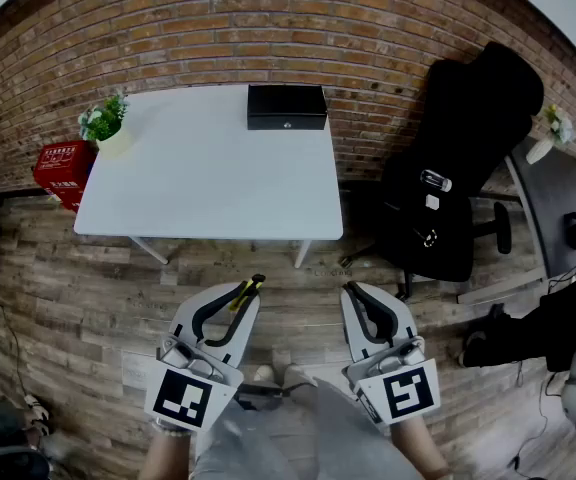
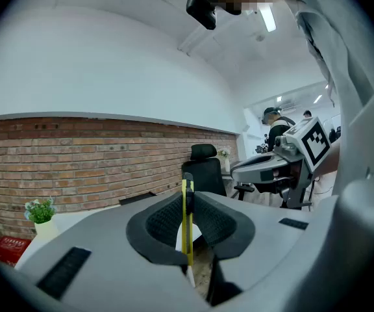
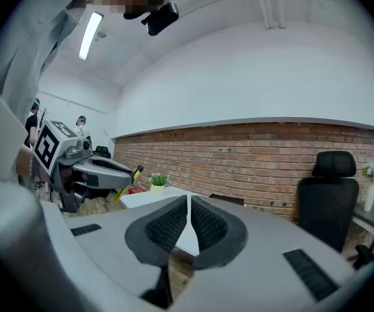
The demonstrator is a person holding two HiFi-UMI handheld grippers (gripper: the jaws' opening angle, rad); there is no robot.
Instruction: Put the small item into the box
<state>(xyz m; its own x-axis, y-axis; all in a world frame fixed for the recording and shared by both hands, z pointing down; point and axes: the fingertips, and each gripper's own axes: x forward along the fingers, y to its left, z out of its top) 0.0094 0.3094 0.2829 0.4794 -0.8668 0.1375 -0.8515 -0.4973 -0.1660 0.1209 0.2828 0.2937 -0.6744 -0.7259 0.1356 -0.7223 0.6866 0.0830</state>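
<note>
Yellow utility knife (image 2: 187,225) pinched in left hand-held gripper (image 2: 188,200), shut black box (image 1: 286,107) on table's (image 1: 208,183) far edge

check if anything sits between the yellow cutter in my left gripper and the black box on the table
Nothing visible does. The left gripper holds the yellow cutter short of the white table, whose top is bare up to the black box; the potted plant stands off to the left. The box lid looks shut, though.
</note>
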